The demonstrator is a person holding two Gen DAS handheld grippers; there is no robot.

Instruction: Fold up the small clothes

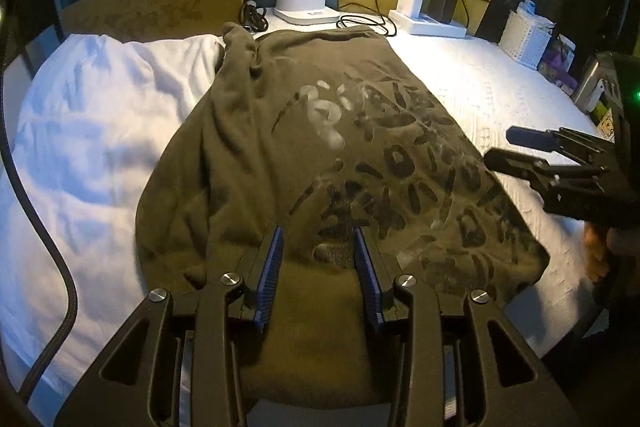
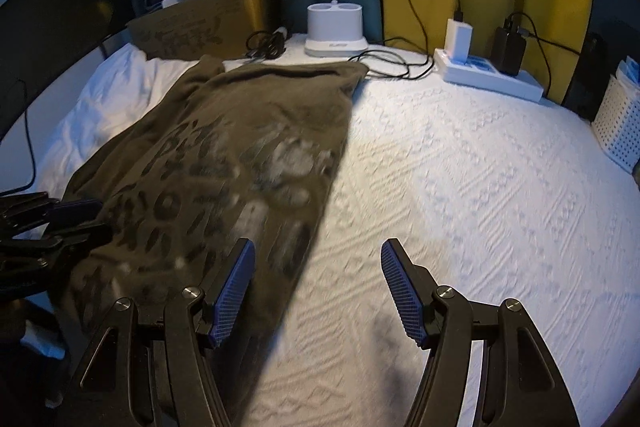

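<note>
Two grippers over olive shirt (image 1: pixel 320 155), spread flat on bed (image 2: pixel 460 167). Left gripper (image 1: pixel 318 267) part-open, right gripper (image 2: pixel 318 291) wide; both empty. Grab matching edges, fold evenly.

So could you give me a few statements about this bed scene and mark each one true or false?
1. The olive printed shirt lies on the white bedspread. True.
2. The right gripper is clamped on the shirt. False: its jaws stand open and hold nothing.
3. A white lamp base stands behind the shirt. True.
4. The left gripper is over the pillow. False: it is above the shirt.
5. The white basket stands on the shirt. False: it stands apart at the bed's right edge.
</note>
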